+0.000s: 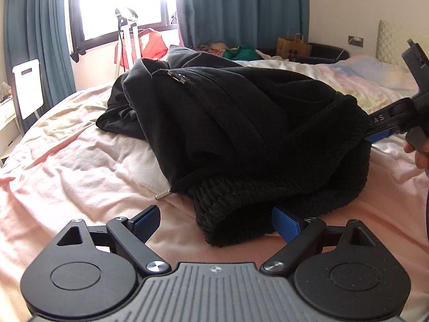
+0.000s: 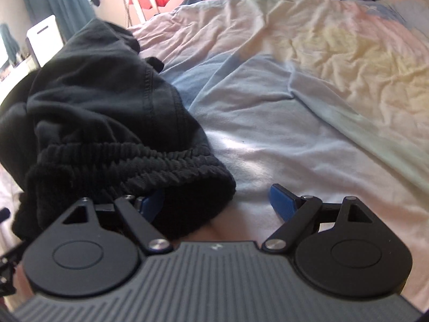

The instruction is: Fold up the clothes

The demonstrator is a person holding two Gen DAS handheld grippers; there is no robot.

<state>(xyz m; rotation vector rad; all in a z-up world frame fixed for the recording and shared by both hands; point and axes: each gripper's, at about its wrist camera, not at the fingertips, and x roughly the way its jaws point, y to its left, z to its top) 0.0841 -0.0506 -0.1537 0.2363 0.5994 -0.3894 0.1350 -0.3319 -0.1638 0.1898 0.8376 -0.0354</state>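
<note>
Lying rumpled on pink bedsheet point(image 1: 67, 161), black garment point(image 1: 241, 123), teal curtains point(image 1: 241, 8), both grippers' fingers point(image 1: 146, 221) wide.

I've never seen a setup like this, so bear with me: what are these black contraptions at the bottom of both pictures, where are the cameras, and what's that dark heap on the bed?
No robot here: a person holds a two-finger gripper in each hand, with a camera on each looking forward along its blue-padded fingers. One picture is from the left gripper, the other from the right gripper. Both are open, and neither is closed on anything. The heap is a crumpled black garment with a ribbed hem, lying on the bed. Each gripper has the hem between its open fingers, apparently about to grip it for folding. In the left picture you can also see the right gripper reaching in from the side.
</note>
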